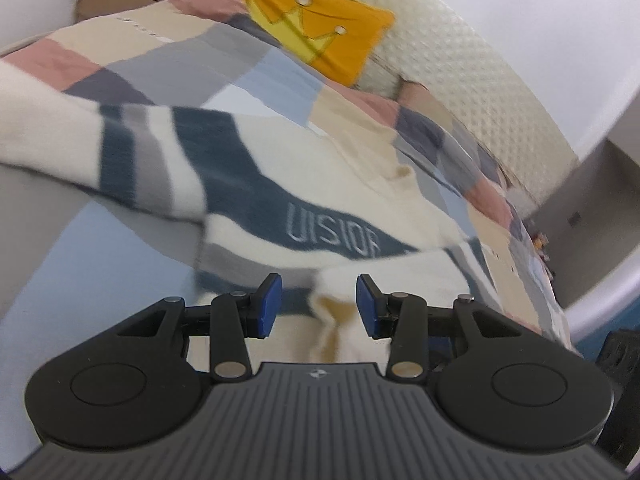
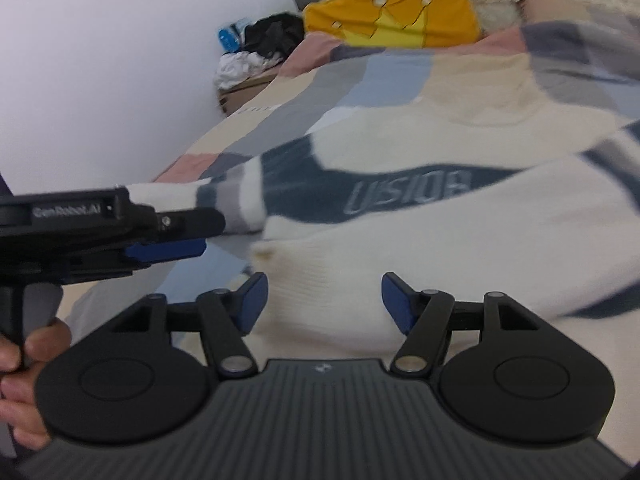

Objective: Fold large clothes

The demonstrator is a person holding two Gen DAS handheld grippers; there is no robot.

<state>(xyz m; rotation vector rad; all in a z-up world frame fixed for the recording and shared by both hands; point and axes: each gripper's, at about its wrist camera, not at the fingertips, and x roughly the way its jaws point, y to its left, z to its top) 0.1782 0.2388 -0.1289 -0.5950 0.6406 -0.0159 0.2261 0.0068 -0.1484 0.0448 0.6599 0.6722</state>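
Observation:
A cream sweater [image 1: 360, 184] with dark teal and grey stripes and pale lettering lies spread on a patchwork bedspread [image 1: 120, 64]. Its left sleeve [image 1: 100, 152] stretches out to the left. My left gripper [image 1: 319, 304] is open, its blue pads just above the sweater's lower hem area, holding nothing. My right gripper [image 2: 323, 300] is open over the cream body of the sweater [image 2: 440, 248], empty. The left gripper [image 2: 168, 250] also shows in the right wrist view, near the cuff of the striped sleeve [image 2: 224, 204].
A yellow pillow with a crown [image 1: 316, 20] lies at the head of the bed against a quilted cream headboard [image 1: 460, 60]. A cardboard box [image 2: 244, 92] with clothes piled on it stands beside the bed by the white wall. A hand [image 2: 24, 364] holds the left gripper.

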